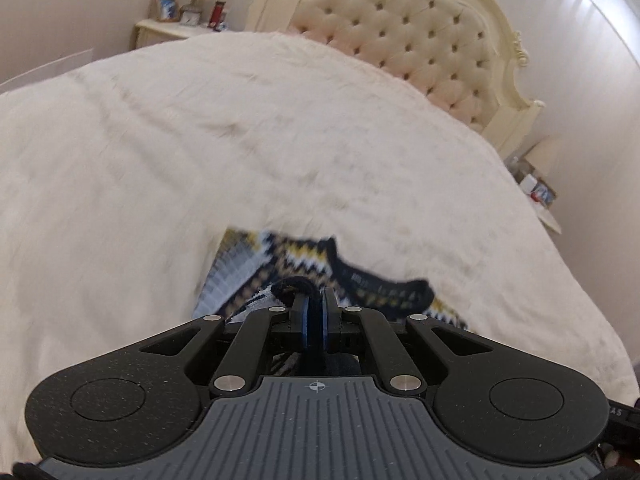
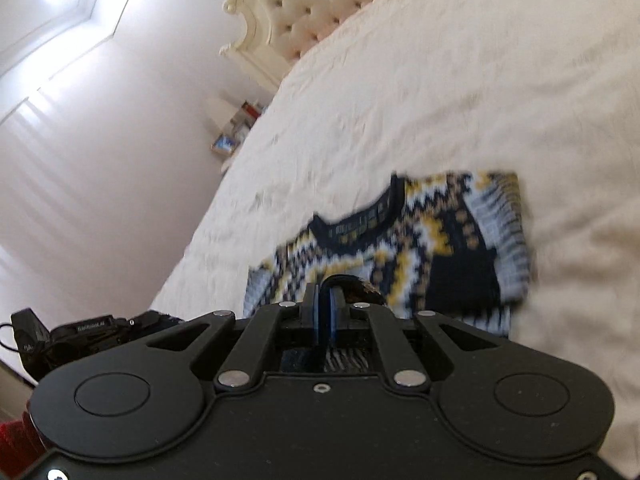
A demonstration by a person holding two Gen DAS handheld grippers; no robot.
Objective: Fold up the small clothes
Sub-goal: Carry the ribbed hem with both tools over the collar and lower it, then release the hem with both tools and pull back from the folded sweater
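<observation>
A small knitted sweater (image 2: 420, 240) with a navy, yellow, white and pale blue zigzag pattern lies on the cream bedspread (image 2: 440, 100), its dark collar toward the headboard. It also shows in the left wrist view (image 1: 304, 268). My left gripper (image 1: 314, 300) is shut on a dark edge of the sweater, which bunches at the blue pads. My right gripper (image 2: 325, 300) is shut on another dark edge of the sweater nearest me. Both views are blurred.
The cream bedspread (image 1: 240, 140) fills both views. A tufted headboard (image 1: 420, 40) stands at the far end. A nightstand (image 1: 172, 26) with small items is far left, another nightstand (image 1: 540, 196) on the right. The left gripper's body (image 2: 80, 340) shows low left in the right wrist view.
</observation>
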